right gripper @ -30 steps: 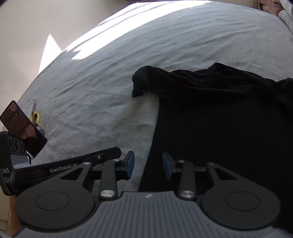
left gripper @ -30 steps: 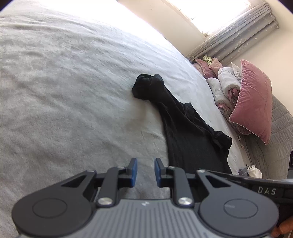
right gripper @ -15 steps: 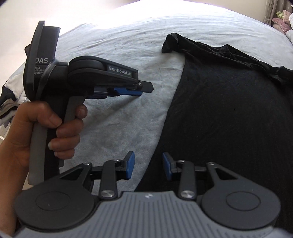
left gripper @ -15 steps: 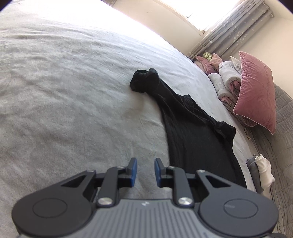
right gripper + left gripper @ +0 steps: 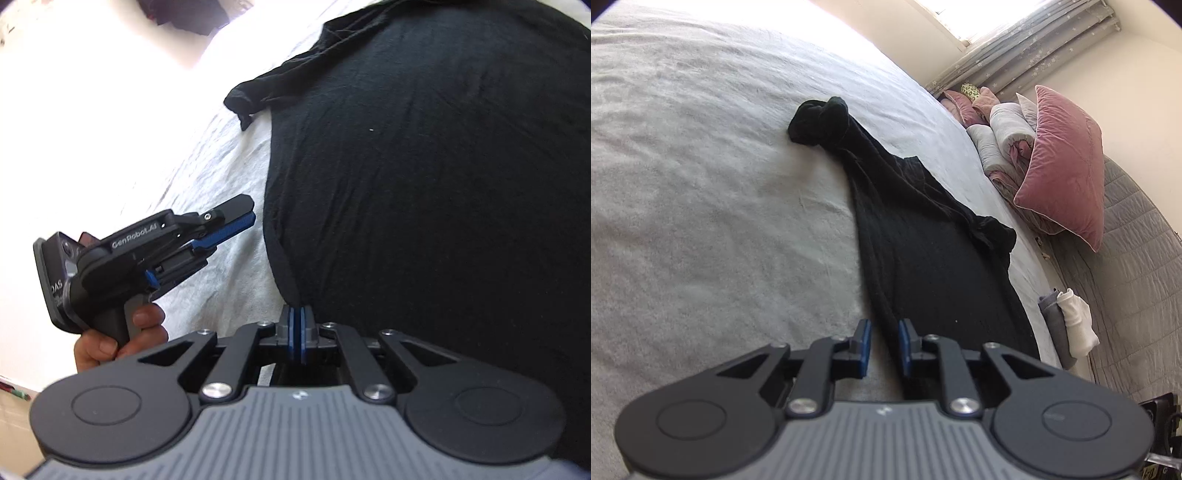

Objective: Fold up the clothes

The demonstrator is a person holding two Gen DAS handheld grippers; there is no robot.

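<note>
Black shirt (image 5: 424,184) lies flat on bed (image 5: 701,184) w/ right tongs (image 5: 297,339) clamped on its near hem, left tongs (image 5: 884,347) closing, edge between them but ungripped; lifting one-sided would likely bunch the fabric & skew the fold.

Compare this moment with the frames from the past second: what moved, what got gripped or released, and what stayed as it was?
The right tongs came down to the near edge of the black garment and shut on its hem. The left tongs edged sideways to that same edge; their jaws are closing, with a gap showing and nothing pinched yet. The garment lies spread on the grey bed cover as before, sleeve bunched at the far end.
</note>
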